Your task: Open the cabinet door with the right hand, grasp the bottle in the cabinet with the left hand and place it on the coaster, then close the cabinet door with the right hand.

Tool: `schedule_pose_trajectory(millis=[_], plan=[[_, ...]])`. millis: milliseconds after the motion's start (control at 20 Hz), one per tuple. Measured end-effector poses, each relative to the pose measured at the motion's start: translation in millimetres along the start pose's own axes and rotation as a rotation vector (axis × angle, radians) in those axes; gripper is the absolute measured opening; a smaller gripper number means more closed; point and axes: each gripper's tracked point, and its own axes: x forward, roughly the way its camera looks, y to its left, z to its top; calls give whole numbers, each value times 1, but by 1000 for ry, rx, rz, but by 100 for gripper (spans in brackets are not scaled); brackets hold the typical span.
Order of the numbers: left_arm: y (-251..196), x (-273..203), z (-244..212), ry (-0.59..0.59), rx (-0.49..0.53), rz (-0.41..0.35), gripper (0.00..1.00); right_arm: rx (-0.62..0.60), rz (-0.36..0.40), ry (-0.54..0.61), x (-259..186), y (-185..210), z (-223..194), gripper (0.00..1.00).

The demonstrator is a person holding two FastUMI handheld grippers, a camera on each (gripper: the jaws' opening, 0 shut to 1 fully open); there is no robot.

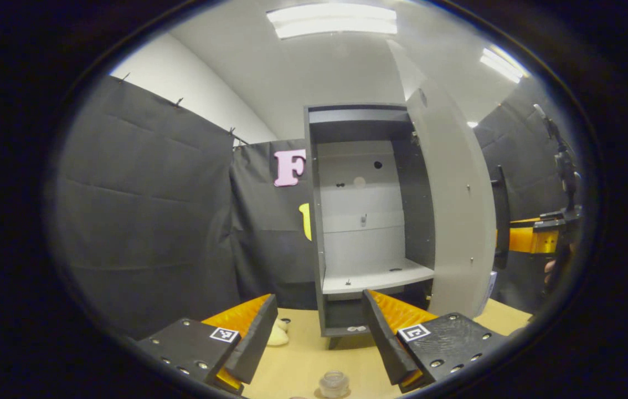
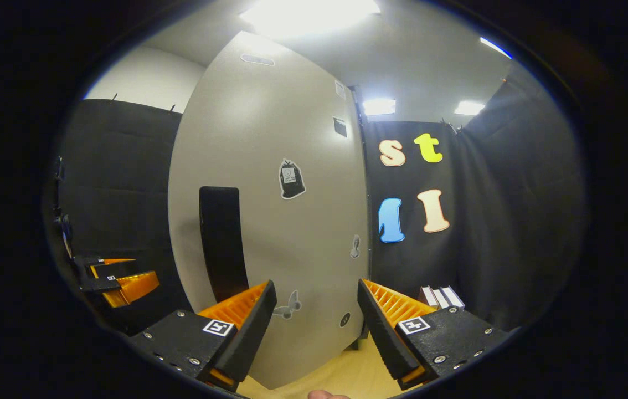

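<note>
The grey cabinet (image 1: pixel 314 221) stands open on the wooden table, its door (image 1: pixel 452 221) swung out to the right. Its lower shelf (image 1: pixel 375 275) holds no bottle. A small clear bottle (image 1: pixel 334 383) stands on the table just below and in front of my left gripper (image 1: pixel 319 302), which is open with nothing between its fingers. Whether a coaster lies under the bottle is unclear. My right gripper (image 2: pixel 315 288) is open, facing the door's outer face (image 2: pixel 269 166), with the black handle (image 2: pixel 220 244) slightly to its left and not touched. The right gripper (image 1: pixel 535 238) also shows beyond the door.
A pale yellow object (image 1: pixel 278 335) lies on the table (image 1: pixel 303 360) beside the cabinet's foot. Several white boxes (image 2: pixel 441 296) stand against the black cloth wall right of the door. The left gripper (image 2: pixel 120 282) shows at the far left edge.
</note>
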Motion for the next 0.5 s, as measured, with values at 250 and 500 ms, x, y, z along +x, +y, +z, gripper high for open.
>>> schedule_pose_trajectory(millis=[250,500], plan=[[22,10,-4,-5,-19,-48,88,-5,-2,-10,32,36,-2,92],[39,20,-13,20,4,-67,88,-57,10,-23,58,72,-1,92]])
